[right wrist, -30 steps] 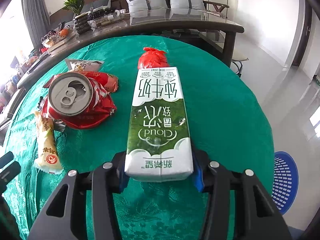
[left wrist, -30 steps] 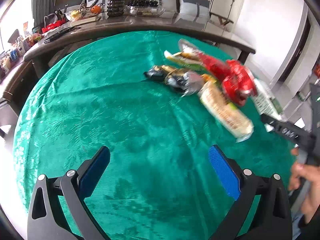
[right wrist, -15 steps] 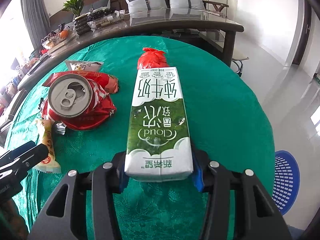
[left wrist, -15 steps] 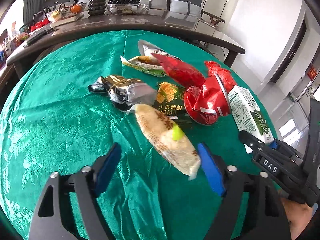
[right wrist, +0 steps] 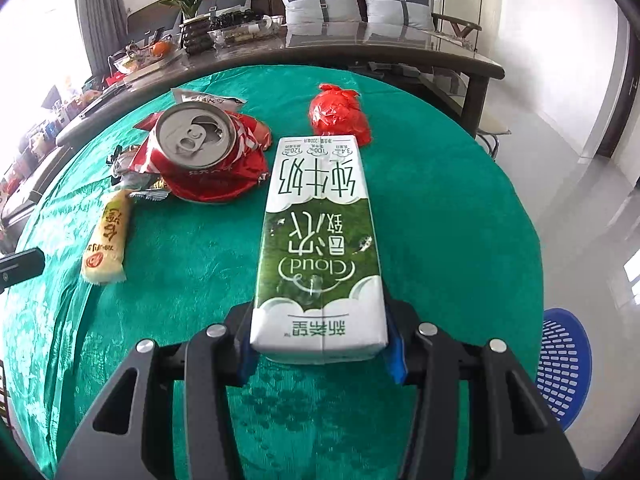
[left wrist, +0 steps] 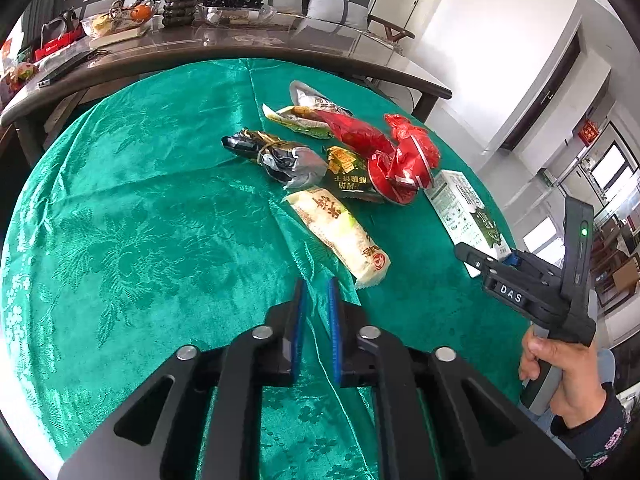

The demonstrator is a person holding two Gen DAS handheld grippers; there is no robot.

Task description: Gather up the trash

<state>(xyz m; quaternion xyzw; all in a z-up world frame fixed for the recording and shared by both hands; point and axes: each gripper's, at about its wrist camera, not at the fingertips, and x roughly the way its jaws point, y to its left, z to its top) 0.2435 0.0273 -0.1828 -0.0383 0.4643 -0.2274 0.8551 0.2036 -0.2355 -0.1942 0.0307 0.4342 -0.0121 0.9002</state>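
On the green tablecloth (left wrist: 140, 220) lies a pile of trash: a yellow snack wrapper (left wrist: 340, 232), a crushed red can (left wrist: 400, 176), a silver-black wrapper (left wrist: 280, 156) and a red bag (left wrist: 408, 132). My left gripper (left wrist: 316, 296) stands just short of the yellow wrapper's near end. Its jaws are closing to a narrow gap, with only a raised crease of cloth between them. My right gripper (right wrist: 320, 332) is shut on the near end of a green-white milk carton (right wrist: 318, 232), which rests flat on the cloth. The can (right wrist: 200, 152) is left of the carton.
A blue slotted basket (right wrist: 564, 364) stands on the floor past the table's right edge. A long dark table (left wrist: 240, 46) with a plant, bowls and clutter runs behind the round one. A hand (left wrist: 560, 364) holds the right gripper (left wrist: 486, 258) at the right.
My left gripper swung toward the trash pile and its jaws went from wide apart to nearly together, bunching a crease in the cloth. The right gripper kept its hold on the carton.
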